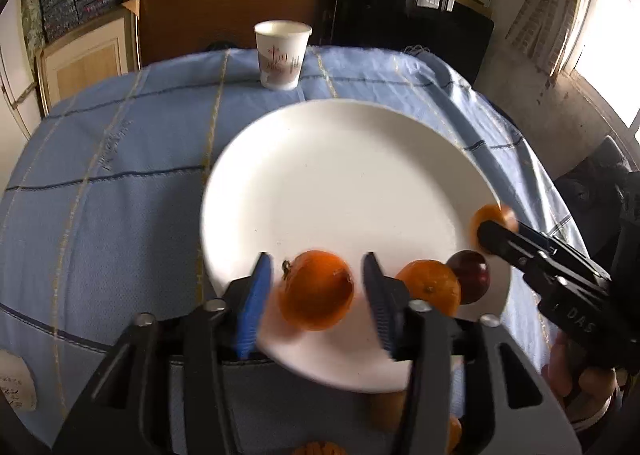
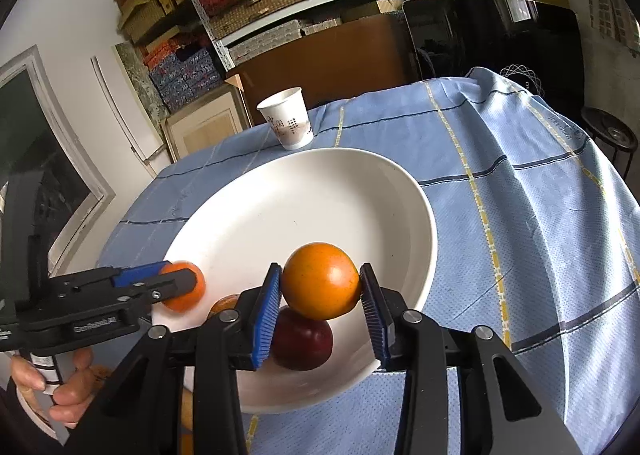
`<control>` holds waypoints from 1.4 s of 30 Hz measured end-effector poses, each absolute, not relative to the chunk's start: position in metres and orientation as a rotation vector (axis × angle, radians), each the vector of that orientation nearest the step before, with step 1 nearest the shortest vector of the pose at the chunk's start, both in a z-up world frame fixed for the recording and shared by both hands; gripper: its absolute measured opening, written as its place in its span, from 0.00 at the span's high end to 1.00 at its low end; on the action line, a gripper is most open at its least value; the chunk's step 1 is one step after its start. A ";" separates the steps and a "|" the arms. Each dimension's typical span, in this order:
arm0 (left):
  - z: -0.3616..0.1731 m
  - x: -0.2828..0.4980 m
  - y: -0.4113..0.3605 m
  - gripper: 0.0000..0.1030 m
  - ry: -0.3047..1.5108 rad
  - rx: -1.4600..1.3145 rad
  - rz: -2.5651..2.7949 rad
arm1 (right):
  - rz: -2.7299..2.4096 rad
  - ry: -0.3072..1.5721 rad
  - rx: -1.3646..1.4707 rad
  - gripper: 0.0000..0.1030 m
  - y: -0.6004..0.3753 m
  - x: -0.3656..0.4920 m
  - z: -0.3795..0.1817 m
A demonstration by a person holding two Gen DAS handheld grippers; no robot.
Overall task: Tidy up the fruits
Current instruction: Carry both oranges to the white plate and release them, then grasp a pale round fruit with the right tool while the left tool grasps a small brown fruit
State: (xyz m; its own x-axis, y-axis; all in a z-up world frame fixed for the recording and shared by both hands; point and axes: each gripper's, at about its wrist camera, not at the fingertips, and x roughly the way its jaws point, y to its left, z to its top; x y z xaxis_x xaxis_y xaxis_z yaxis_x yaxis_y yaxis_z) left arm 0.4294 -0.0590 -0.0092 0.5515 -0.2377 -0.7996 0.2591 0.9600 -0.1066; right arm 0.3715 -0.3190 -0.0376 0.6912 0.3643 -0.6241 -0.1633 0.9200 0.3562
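Left gripper (image 1: pixel 317 258): jaws apart, angled down over the near part of the plate.
Left gripper contents: blurred orange (image 1: pixel 316 290) between the blue pads (image 1: pixel 253 307), a narrow gap showing on each side; not gripped.
Right gripper (image 2: pixel 321 270): clamped on the smooth orange (image 2: pixel 321 281), a pad (image 2: pixel 266 313) against each flank, no gap discernible.
Smooth orange position: held above the plate's near edge, directly over the dark red fruit (image 2: pixel 302 339); contact between the two cannot be told.
Dark red fruit: resting in the plate at its near rim, just beside the third orange (image 1: pixel 429 287).
Third orange: lying in the plate, between the blurred orange and the dark red fruit, stem end up.
Plate (image 1: pixel 340 159): white, round, shallow; far half bare.
Hands: fingers (image 2: pixel 66 387) wrapped around the left gripper's handle, seen from the right wrist view; another hand (image 1: pixel 560 375) partly visible below the right gripper's body.
Tablecloth (image 1: pixel 100 183): light blue with dark and yellow lines, under the plate, draped over the table edges.
Paper cup (image 1: pixel 283 55): upright, beyond the plate's far rim, apart from it.
Background: shelving stacked with patterned boxes; dark screen behind the table.
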 end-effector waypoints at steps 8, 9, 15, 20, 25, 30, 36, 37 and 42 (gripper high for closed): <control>0.033 0.352 -0.028 0.05 0.771 -0.003 -0.233 | 0.343 0.658 0.285 0.41 -0.319 0.336 -0.007; 0.036 0.335 -0.021 0.05 0.742 0.004 -0.201 | 0.357 0.655 0.286 0.39 -0.317 0.328 -0.005; 0.026 0.260 0.013 0.05 0.627 0.032 -0.100 | 0.442 0.653 0.204 0.34 -0.293 0.270 -0.006; 0.010 0.220 0.037 0.05 0.635 0.043 -0.011 | 0.488 0.676 0.125 0.32 -0.272 0.229 -0.011; 0.002 0.186 0.064 0.05 0.623 0.016 0.047 | 0.579 0.672 0.063 0.28 -0.258 0.200 -0.008; -0.012 0.177 0.080 0.05 0.667 -0.017 0.078 | 0.684 0.747 0.073 0.28 -0.256 0.187 -0.015; -0.024 0.173 0.081 0.05 0.724 -0.046 0.028 | 0.736 0.810 0.025 0.28 -0.250 0.170 -0.023; -0.024 0.173 0.081 0.05 0.722 -0.034 0.036 | 0.740 0.815 -0.001 0.28 -0.247 0.164 -0.025; -0.029 0.172 0.071 0.05 0.736 0.028 0.061 | 0.778 0.845 -0.098 0.28 -0.234 0.147 -0.033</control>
State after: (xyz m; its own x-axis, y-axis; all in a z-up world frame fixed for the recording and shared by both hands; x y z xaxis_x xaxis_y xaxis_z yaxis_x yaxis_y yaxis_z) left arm 0.1725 0.0707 -0.0293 0.7397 0.0652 -0.6698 -0.0459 0.9979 0.0465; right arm 0.1469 -0.2335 -0.0332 0.4100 0.5796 -0.7043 -0.6537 0.7252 0.2162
